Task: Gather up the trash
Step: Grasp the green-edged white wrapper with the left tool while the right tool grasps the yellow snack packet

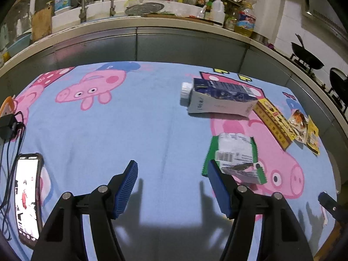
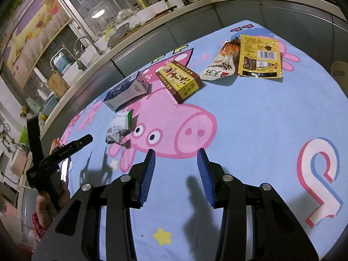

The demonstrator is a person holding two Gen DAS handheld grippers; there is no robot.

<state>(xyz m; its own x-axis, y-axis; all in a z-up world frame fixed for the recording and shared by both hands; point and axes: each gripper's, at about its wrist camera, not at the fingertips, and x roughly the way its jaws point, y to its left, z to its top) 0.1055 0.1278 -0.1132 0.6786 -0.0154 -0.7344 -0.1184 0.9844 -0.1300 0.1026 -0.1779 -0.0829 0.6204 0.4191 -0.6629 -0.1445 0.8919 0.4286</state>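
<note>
The left gripper [image 1: 171, 187] hangs tilted down over the blue cartoon-pig cloth [image 1: 134, 130], its jaws released wide with nothing between them; its right finger sits just beside the crumpled green-and-white wrapper [image 1: 236, 158]. In the right wrist view a hand [image 2: 46, 206] grips the black handle of that left tool. The right gripper [image 2: 176, 174] also points down at the cloth, jaws apart and empty, well short of the trash.

The trash lies scattered on the cloth — a dark-blue and white milk carton [image 1: 217, 97] on its side with a white cap, a yellow-and-brown box [image 2: 180, 81] with large Chinese characters, a white snack pouch [image 2: 221, 64] also lettered in Chinese, and a yellow sachet [image 2: 260, 55] showing a barcode. The small print is too fine to read. A lit phone [image 1: 27, 198] rests at the cloth's left edge.
</note>
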